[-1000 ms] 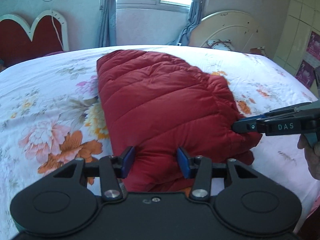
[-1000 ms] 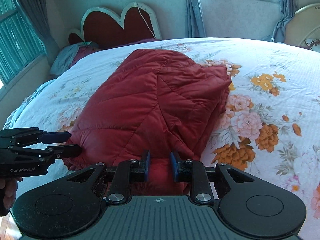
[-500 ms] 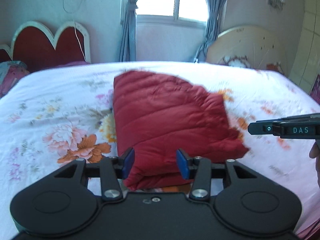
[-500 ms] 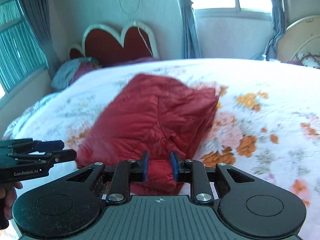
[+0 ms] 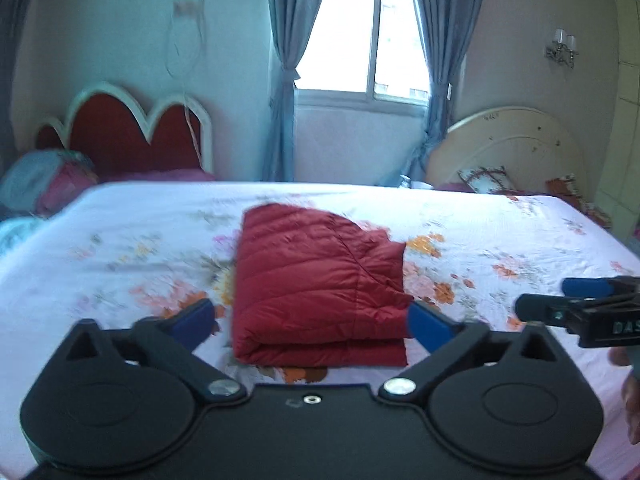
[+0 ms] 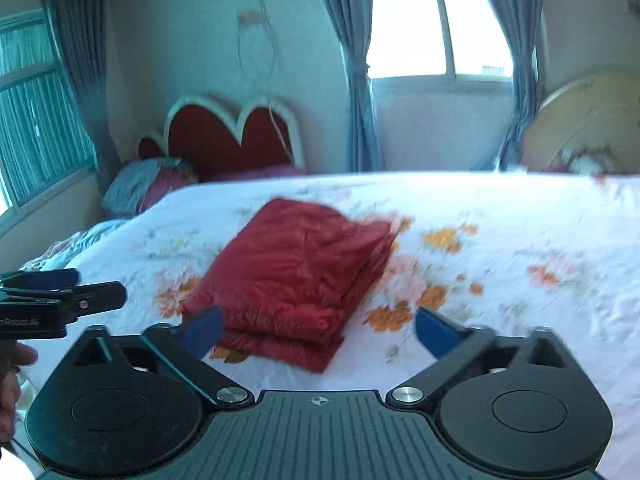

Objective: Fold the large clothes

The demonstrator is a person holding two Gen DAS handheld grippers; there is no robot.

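Both tongs, left (image 5: 312, 322) and right (image 6: 320, 330), just sprang wide, empty; quilted red jacket (image 5: 316, 280) lies folded flat.

Both the left gripper (image 5: 310, 322) and the right gripper (image 6: 320, 330) hang above the bed's near edge, angled downward, their jaws having just been opening to full spread with nothing between them.

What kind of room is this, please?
Most likely a home bedroom. A bed with a floral sheet fills the view, a heart-shaped headboard stands at its end, and curtains hang by the window. A folded red jacket lies on the bed.
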